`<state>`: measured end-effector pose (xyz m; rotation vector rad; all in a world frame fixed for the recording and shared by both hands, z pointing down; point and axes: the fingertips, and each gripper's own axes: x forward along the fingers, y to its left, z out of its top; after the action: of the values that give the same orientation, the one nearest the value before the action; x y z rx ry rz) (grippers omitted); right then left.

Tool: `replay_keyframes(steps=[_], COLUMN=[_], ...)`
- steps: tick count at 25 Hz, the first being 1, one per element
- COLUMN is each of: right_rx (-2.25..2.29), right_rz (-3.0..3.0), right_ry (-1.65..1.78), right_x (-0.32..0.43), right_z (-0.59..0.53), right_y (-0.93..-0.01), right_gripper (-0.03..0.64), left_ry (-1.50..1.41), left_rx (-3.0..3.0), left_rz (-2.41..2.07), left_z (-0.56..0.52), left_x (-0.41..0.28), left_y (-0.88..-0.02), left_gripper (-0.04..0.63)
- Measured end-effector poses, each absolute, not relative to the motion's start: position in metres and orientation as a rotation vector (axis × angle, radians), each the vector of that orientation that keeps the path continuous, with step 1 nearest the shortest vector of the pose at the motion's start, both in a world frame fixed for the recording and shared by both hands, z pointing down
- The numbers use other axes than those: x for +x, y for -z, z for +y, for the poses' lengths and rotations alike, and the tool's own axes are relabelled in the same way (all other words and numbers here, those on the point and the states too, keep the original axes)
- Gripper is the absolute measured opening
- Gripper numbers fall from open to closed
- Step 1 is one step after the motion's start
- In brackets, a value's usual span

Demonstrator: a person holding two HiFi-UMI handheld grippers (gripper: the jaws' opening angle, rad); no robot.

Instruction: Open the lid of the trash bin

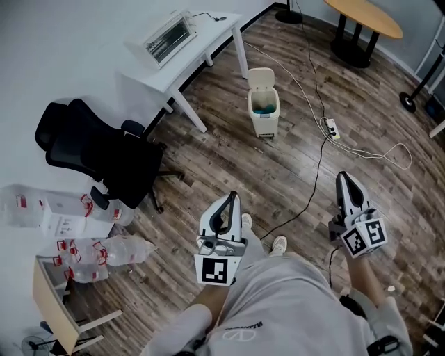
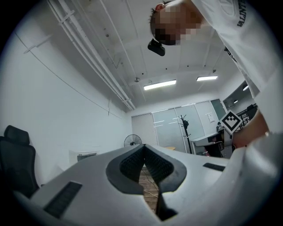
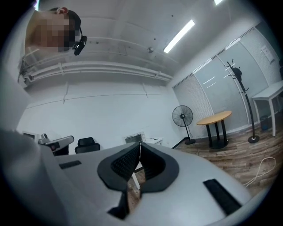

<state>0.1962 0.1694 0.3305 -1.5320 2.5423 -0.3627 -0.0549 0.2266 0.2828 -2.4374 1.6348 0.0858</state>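
A cream trash bin [image 1: 263,110] stands on the wood floor beside the white desk; its lid stands raised at the back and something blue shows inside. My left gripper [image 1: 233,196] is held low over the person's lap, well short of the bin, jaws shut with nothing between them. My right gripper [image 1: 341,176] hangs further right, also shut and empty. The left gripper view has the closed tips [image 2: 143,146] aimed up at the ceiling and far wall. The right gripper view has the closed tips [image 3: 140,144] pointing across the room. The bin shows in neither gripper view.
A white desk [image 1: 208,43] carries a white appliance [image 1: 167,38]. A black office chair [image 1: 104,156] stands at left, with plastic bottles [image 1: 104,252] below it. A power strip [image 1: 332,128] and cables cross the floor right of the bin. A round wooden table [image 1: 365,17] stands far right.
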Motion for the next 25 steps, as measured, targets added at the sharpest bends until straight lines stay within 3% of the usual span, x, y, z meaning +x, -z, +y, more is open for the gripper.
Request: replay_keyframes(steps=[25], right_rx=[-1.550], right_rz=[2.578], right_ry=[0.266], right_x=[0.193], right_z=[0.206], right_y=[-0.302], right_gripper=[0.017], left_ry=[-0.115], left_rx=[-2.461], left_rz=[1.676], left_z=[0.250], left_x=[-0.083], left_y=[-0.296], left_gripper=[0.000])
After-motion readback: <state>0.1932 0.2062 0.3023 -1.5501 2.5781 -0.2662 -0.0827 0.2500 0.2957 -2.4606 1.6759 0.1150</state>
